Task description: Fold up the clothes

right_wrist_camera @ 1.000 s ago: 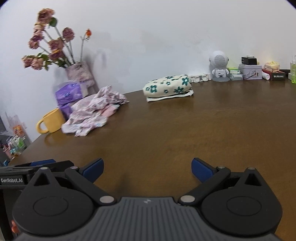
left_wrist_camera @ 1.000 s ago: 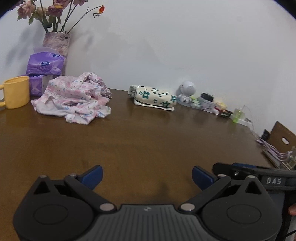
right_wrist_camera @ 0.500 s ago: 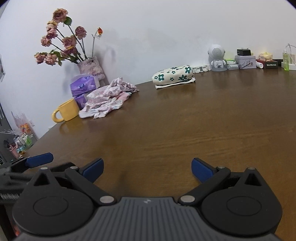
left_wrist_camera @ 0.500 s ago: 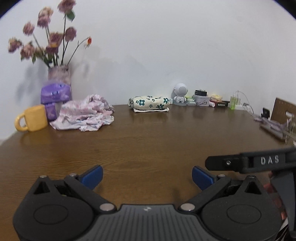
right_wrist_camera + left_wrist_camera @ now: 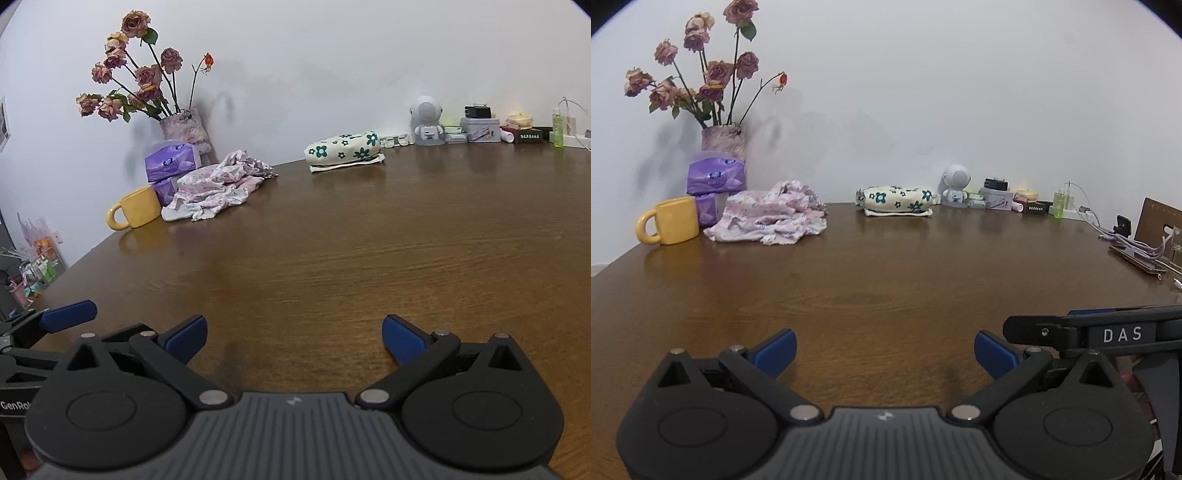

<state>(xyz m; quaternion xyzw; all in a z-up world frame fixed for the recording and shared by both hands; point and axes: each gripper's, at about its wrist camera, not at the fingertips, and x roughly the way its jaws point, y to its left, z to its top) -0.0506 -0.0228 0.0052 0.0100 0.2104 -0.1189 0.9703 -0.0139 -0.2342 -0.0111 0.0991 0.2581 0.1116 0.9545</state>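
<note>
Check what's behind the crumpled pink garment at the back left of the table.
Behind the crumpled pink garment sit stacked purple tissue packs, then a vase of dried roses against the wall. The packs' lower right parts are hidden by the cloth.

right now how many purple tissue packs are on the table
2 show: one purple plastic tissue pack stacked on a second, behind the yellow mug, before the vase. More may hide behind.

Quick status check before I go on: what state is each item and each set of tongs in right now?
Pink garment: crumpled heap, unfolded, on the table.
Floral bundle: rolled up, lying near the wall.
Yellow mug: upright, handle left.
Flowers: standing in the vase.
Left tongs: open, empty.
Right tongs: open, empty.
</note>
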